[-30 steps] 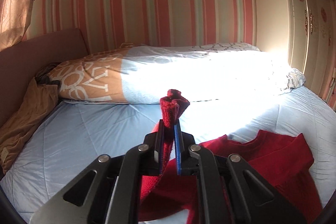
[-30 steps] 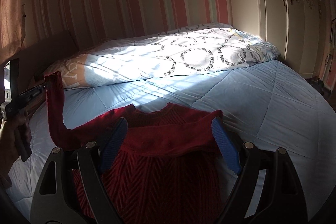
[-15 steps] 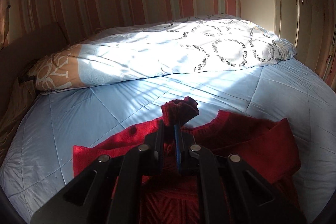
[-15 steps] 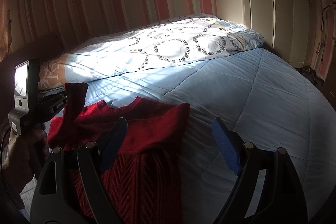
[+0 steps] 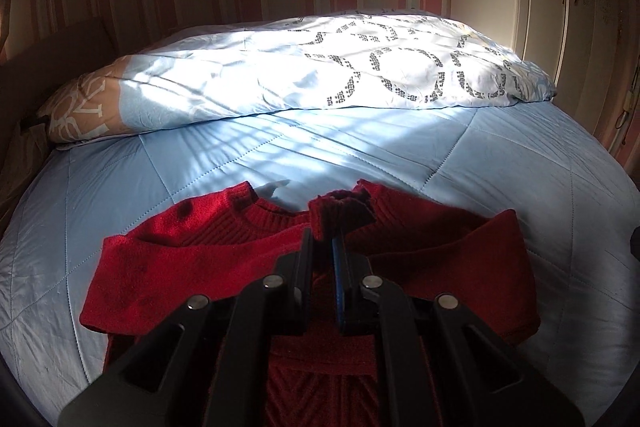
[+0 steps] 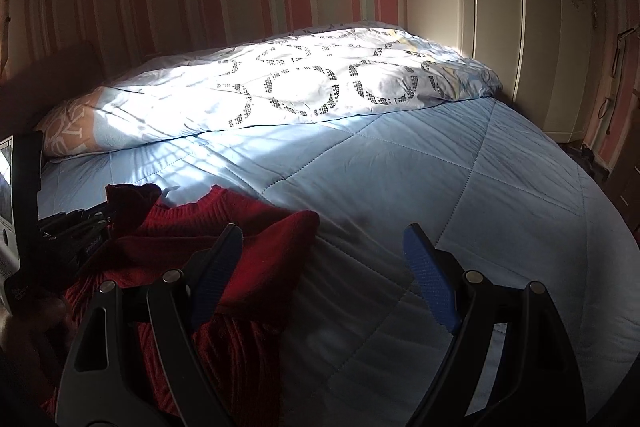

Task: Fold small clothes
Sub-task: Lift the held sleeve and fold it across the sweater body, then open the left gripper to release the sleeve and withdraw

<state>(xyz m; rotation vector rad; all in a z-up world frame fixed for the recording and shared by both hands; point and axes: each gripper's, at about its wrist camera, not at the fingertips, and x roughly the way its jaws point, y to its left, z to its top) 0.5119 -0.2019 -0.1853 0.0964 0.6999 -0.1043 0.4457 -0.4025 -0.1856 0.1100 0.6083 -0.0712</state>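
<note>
A small red knit sweater [image 5: 168, 267] lies on the light blue quilted bed cover [image 5: 500, 163], collar toward the pillows. My left gripper [image 5: 322, 239] is shut on the sweater's sleeve cuff [image 5: 340, 211], holding it over the chest near the collar, with the sleeve laid across the body. In the right wrist view the same sweater [image 6: 256, 267] lies at the lower left. My right gripper [image 6: 320, 259] stands open above the sweater's right edge and the bare cover, nothing between its blue pads. The left gripper [image 6: 92, 223] shows there at the left edge with the cuff [image 6: 132, 199].
A long patterned pillow [image 5: 320, 75] lies across the head of the bed below a striped wall. A white wardrobe [image 6: 540, 27] stands at the right. A brown cloth [image 5: 20, 163] sits at the far left edge. A hand [image 6: 36, 315] holds the left gripper.
My left gripper carried the cuff from high at the left, down and across onto the sweater's chest. My right gripper shifted right, so the sweater now sits at its left.
</note>
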